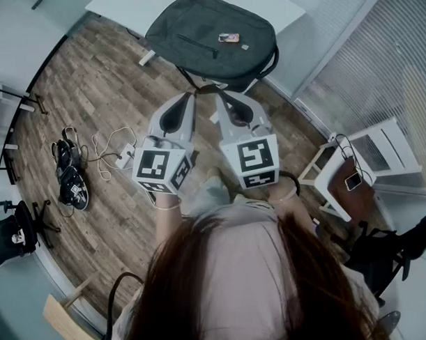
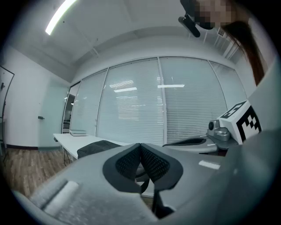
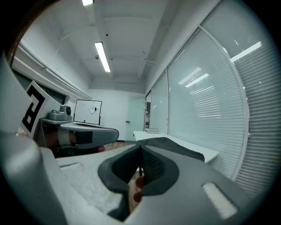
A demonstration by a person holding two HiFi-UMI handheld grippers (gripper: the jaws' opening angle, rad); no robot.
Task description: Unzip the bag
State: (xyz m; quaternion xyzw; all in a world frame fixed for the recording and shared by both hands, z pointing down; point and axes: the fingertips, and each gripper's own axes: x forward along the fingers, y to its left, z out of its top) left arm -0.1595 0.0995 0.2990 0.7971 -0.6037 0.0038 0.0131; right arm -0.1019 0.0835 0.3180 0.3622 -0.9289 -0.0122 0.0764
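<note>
My left hand-held gripper [image 2: 140, 147] has its ribbed black pads pressed together. A thin dark strip shows in the gap beneath them, and I cannot tell whether it is nipped or only hanging behind. My right hand-held gripper [image 3: 140, 148] is likewise closed at the tips. A fine dark line runs down between its pads, and a reddish blur sits lower in the slot; I cannot make out either one. From above, the two grey shells point forward side by side, with their tips near each other just short of the dark grey fabric backpack [image 1: 204, 29]. My own hair covers the lower part of that view and hides my arms. The backpack lies flat on the white desk [image 1: 128, 6]. It is soft and rounded, with a small pinkish rectangular tag [image 1: 229, 38] on top and dark strap loops [image 1: 192, 81] curling from its near end, which reaches past the desk's front edge. Its zip is too small for me to trace. Slatted window blinds [image 2: 189, 105] close off the far side. The wooden plank floor [image 1: 97, 78] lies open to my left, where white cables [image 1: 109, 152] and a black bundle [image 1: 72, 171] trail. A white stand [image 1: 381, 147] crowds the right.
</note>
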